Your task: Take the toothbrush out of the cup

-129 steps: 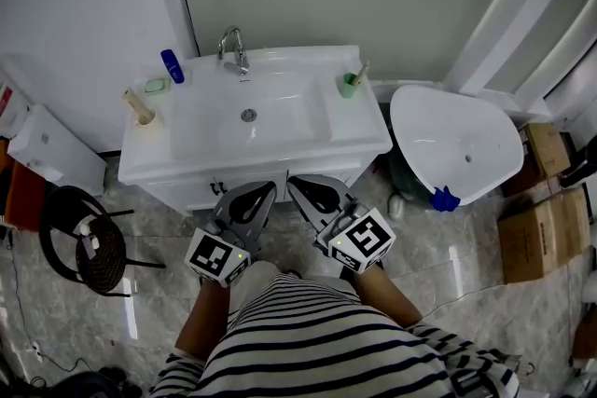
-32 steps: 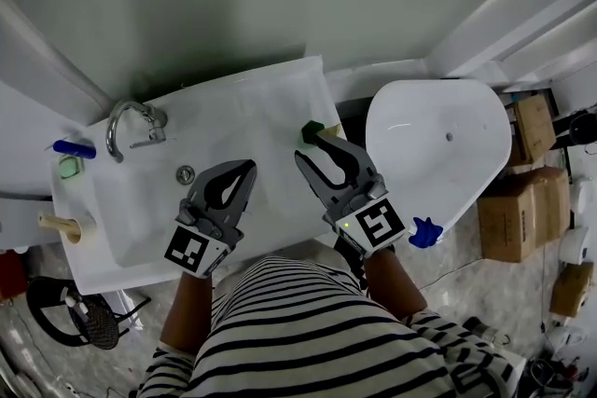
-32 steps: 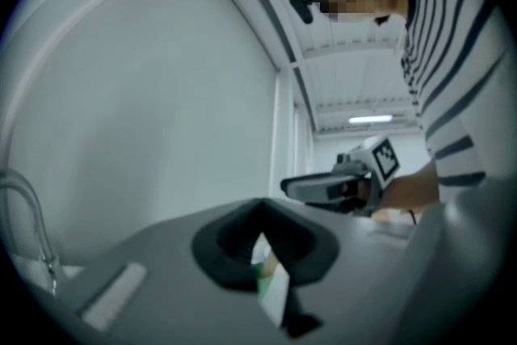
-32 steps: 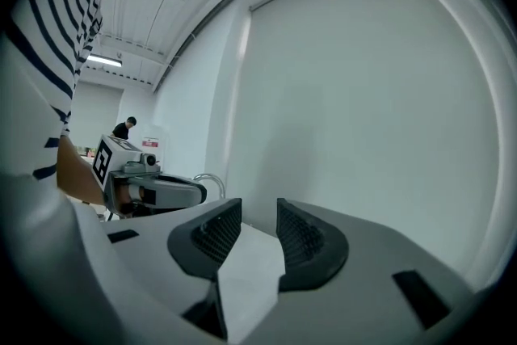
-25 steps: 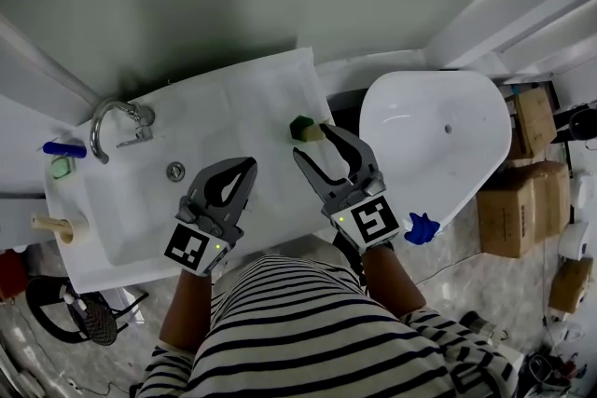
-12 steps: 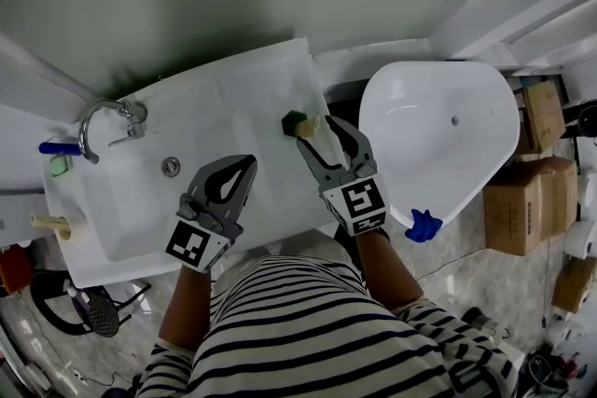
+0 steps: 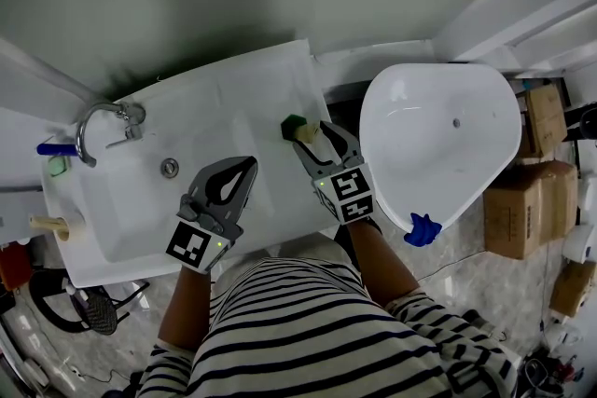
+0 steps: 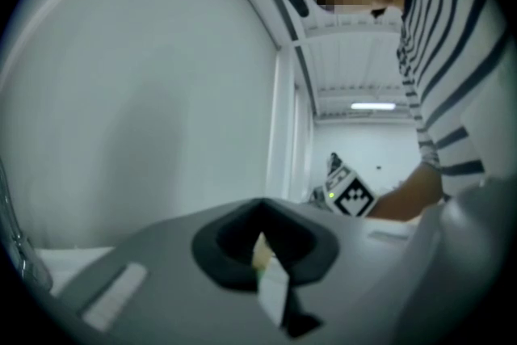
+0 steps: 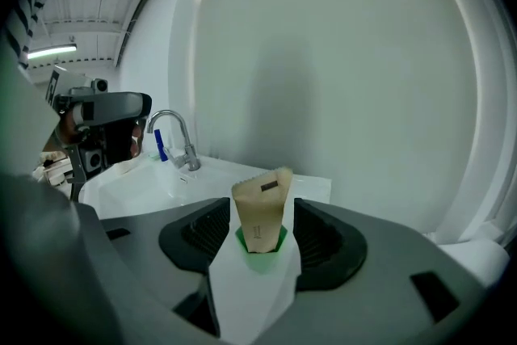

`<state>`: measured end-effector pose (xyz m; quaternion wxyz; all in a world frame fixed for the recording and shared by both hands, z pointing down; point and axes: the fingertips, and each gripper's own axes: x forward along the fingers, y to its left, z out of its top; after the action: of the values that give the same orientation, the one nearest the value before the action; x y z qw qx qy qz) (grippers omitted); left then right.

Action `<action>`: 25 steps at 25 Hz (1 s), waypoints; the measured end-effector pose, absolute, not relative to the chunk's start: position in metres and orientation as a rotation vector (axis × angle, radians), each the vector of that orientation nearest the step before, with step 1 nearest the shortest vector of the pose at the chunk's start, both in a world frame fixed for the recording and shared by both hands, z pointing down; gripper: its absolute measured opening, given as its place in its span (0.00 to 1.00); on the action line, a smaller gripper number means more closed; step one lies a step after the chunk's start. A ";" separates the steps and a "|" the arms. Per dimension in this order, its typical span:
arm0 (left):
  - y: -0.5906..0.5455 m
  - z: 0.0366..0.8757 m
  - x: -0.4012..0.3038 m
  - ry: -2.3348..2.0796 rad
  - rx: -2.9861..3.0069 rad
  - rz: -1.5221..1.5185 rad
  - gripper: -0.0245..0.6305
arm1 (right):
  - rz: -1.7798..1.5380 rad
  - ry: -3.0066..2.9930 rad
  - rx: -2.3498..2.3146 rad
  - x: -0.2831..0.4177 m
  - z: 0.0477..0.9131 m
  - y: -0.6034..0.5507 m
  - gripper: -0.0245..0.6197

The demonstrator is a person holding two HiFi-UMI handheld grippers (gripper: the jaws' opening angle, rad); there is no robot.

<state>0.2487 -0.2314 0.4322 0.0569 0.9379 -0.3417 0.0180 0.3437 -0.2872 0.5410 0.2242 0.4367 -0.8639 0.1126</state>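
Note:
A small green cup [image 7: 292, 122] stands at the right end of the white vanity top [image 7: 233, 98]. A beige flat-topped tube [image 7: 307, 132], the toothbrush item as far as I can tell, sticks up out of it. My right gripper [image 7: 313, 137] is open, its jaws have just been opening, and they stand on either side of the tube without pressing it. In the right gripper view the tube [image 9: 262, 210] rises from the cup [image 9: 260, 241] between the jaws of the right gripper [image 9: 260, 214]. My left gripper [image 7: 248, 165] is shut and empty over the basin's front edge.
A chrome faucet [image 7: 97, 117], a blue bottle [image 7: 52, 147] and a green soap dish [image 7: 58, 166] sit at the vanity's left. A loose white basin [image 7: 438, 135] lies right of the vanity, with a blue object [image 7: 419, 229] and cardboard boxes [image 7: 522, 200] on the floor.
The right gripper has come down and forward over the cup, so the tube now stands between its jaws, and its marker cube has tilted. The left gripper has barely shifted.

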 end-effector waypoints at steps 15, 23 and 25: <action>-0.230 0.431 0.247 -1.024 2.848 0.048 0.05 | 0.344 -2.342 1.197 0.344 0.558 -0.293 0.28; -0.228 0.428 0.242 -1.033 2.852 0.037 0.05 | 0.325 -2.344 1.199 0.341 0.553 -0.295 0.17; -0.226 0.427 0.241 -1.037 2.851 0.035 0.05 | 0.318 -2.346 1.209 0.342 0.551 -0.296 0.11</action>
<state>0.2414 -0.2265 0.4270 0.0535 0.9383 -0.3414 0.0117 0.3422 -0.2956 0.5510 0.2395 0.4417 -0.8568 0.1163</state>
